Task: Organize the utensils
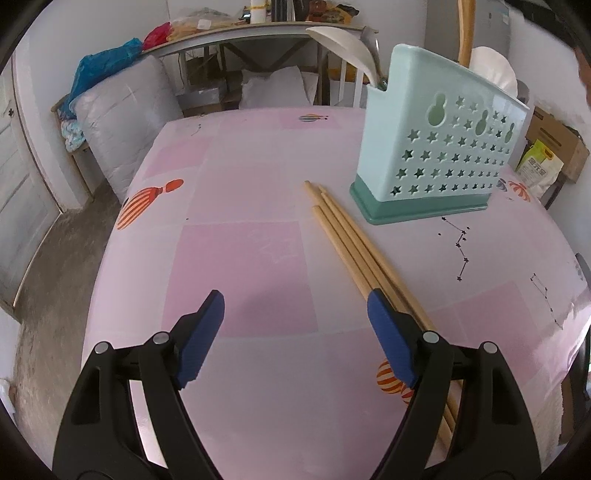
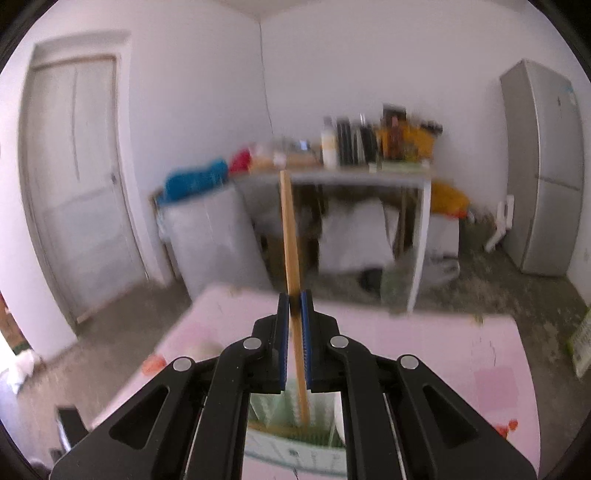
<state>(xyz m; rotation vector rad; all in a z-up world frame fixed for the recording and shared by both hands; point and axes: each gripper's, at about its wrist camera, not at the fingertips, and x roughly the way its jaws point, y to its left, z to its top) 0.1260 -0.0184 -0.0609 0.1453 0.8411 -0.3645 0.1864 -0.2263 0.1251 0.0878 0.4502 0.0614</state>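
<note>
In the left wrist view, three wooden chopsticks point(image 1: 351, 236) lie side by side on the pink tablecloth point(image 1: 240, 258), just left of a mint-green utensil holder point(image 1: 436, 147) with star cut-outs. A white spoon point(image 1: 343, 48) stands in the holder. My left gripper point(image 1: 295, 314) is open and empty above the cloth; its right finger overlaps the chopsticks. In the right wrist view, my right gripper point(image 2: 294, 310) is shut on one upright wooden chopstick point(image 2: 290, 236), whose lower end dips into the holder point(image 2: 295, 432) below.
The table's left edge drops to a concrete floor point(image 1: 55, 266). A wrapped grey bundle point(image 1: 122, 122) and a cluttered shelf point(image 1: 258, 26) stand behind the table. A fridge point(image 2: 543, 170) and a door point(image 2: 77, 177) show in the blurred right wrist view.
</note>
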